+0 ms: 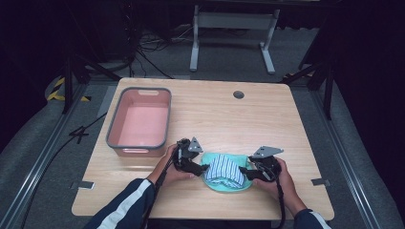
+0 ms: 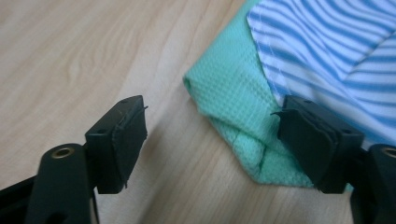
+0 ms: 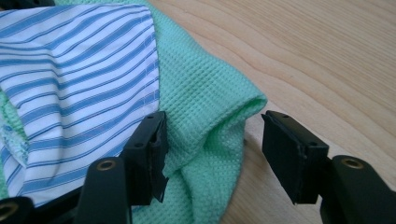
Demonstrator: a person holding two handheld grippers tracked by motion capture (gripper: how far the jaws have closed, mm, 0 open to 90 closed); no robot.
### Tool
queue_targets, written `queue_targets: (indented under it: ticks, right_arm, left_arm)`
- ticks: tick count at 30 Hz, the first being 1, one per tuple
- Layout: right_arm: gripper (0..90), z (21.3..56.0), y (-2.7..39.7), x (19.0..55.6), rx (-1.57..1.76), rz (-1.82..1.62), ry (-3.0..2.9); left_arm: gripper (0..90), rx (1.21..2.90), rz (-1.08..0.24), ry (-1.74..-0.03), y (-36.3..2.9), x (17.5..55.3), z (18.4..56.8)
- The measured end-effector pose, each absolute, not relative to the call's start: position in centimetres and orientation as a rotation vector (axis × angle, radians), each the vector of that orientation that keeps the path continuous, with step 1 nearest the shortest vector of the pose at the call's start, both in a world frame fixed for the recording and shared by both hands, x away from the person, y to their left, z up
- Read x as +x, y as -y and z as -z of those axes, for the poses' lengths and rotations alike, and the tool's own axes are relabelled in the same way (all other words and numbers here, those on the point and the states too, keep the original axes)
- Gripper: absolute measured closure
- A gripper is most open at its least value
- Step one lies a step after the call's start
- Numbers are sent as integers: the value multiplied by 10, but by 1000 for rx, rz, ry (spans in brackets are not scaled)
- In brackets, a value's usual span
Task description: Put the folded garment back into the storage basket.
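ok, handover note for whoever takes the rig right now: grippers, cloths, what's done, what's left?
Left gripper: open, fingers straddling the green cloth's folded corner, not pressing.
Right gripper: open, fingers around the green cloth's opposite edge, not clamped.
Striped cloth lies folded on top of the green cloth, near the table's front edge.
Pink bin sits at the left, nothing in it.
Done: cloths stacked.
Left: probably grip both edges and move the stack, perhaps to the bin.
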State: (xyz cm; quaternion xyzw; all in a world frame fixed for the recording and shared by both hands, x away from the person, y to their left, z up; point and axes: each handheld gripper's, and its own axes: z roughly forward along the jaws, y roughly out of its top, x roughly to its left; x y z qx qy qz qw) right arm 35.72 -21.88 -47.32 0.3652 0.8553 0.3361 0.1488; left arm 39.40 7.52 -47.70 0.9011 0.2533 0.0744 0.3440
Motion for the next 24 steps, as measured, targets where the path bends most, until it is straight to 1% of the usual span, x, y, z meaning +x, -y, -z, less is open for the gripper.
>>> queue_targets:
  ticks: [2, 7, 8, 10, 11, 12, 13, 14, 15, 16, 17, 19, 21, 24]
  right_arm:
    - [392, 474, 220, 358, 1066, -976, -2452]
    - [396, 476, 222, 358, 1098, -998, -2450]
    - [415, 476, 221, 358, 1098, -997, -2451]
    - [518, 475, 220, 356, 1076, -1005, -2470]
    - [558, 474, 219, 355, 1071, -1008, -2477]
    - [558, 474, 219, 355, 1071, -1008, -2477]
    - [633, 474, 218, 354, 1063, -1022, -2484]
    - [681, 474, 218, 353, 1057, -1033, -2489]
    - [708, 474, 218, 353, 1048, -1042, -2491]
    - [730, 475, 218, 353, 1049, -1052, -2492]
    - [745, 475, 218, 353, 1048, -1053, -2493]
    - [764, 475, 219, 353, 1048, -1062, -2494]
    - [781, 475, 219, 353, 1052, -1067, -2491]
    - [799, 476, 219, 353, 1056, -1068, -2482]
  left_arm:
    - [211, 2342, -202, -651, -76, 394, 477]
    - [205, 2316, -207, -637, -77, 392, 480]
    - [206, 2318, -209, -636, -77, 392, 480]
    - [222, 2319, -199, -629, -77, 392, 480]
    - [265, 2308, -195, -619, -78, 389, 479]
    - [354, 2308, -195, -619, -78, 389, 479]
    - [354, 2293, -198, -615, -78, 388, 480]
    - [402, 2276, -202, -619, -78, 387, 481]
    - [447, 2272, -196, -614, -78, 387, 481]
    - [523, 2271, -193, -614, -78, 387, 480]
    - [544, 2266, -189, -614, -78, 387, 481]
    - [642, 2265, -172, -594, -78, 387, 481]
    - [705, 2269, -157, -581, -77, 387, 480]
    - [773, 2270, -137, -574, -76, 387, 480]
